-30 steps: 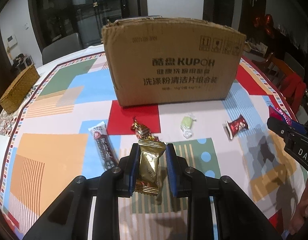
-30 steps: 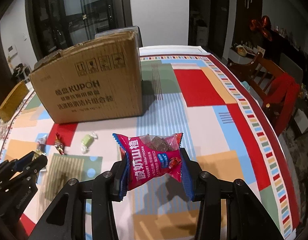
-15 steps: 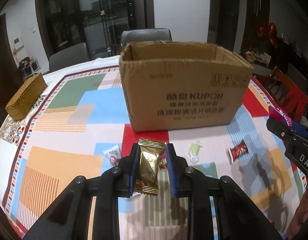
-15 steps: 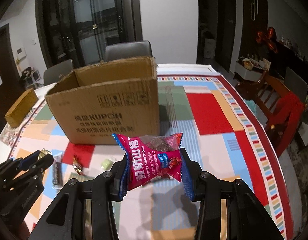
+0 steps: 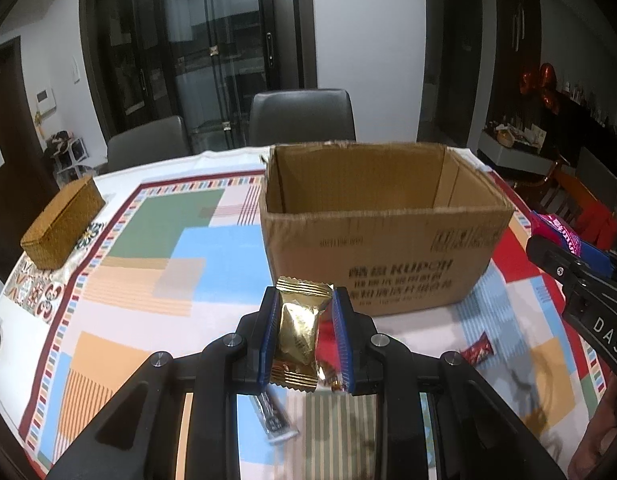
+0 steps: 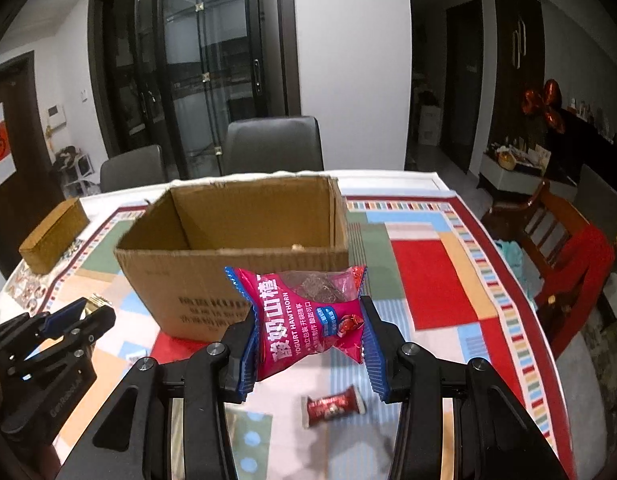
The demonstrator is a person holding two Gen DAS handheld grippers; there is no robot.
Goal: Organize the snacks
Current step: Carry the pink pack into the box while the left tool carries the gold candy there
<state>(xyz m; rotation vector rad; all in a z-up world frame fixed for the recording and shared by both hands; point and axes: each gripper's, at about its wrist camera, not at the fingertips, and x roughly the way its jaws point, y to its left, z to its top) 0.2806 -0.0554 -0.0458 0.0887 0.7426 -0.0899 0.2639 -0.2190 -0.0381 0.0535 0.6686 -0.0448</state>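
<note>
Dark glass doors and two grey chairs (image 5: 302,114) stand behind our table, whose cloth (image 5: 156,264) is a patchwork of green, blue, orange and red blocks. On it sits an open cardboard box (image 5: 382,256) with printed lettering on its near wall; what lies at its bottom we cannot make out. Our left gripper (image 5: 304,334) is clamped on a gold candy packet (image 5: 298,338), held upright between the blue pads above the table, just in front of the box's near wall. Our right gripper (image 6: 308,332) pinches a pink snack bag (image 6: 308,320) by both sides — the bag reads "Yogurt Hawthorn" and hangs in the air at the box's near right corner. Below it on the cloth lies a small red candy (image 6: 333,405), and under the left gripper we see a dark wrapped bar (image 5: 273,420) and another twisted sweet (image 5: 331,376) partly hidden by the fingers. A woven basket box (image 5: 62,222) rests far off at the table's left edge, well apart from the box.
</note>
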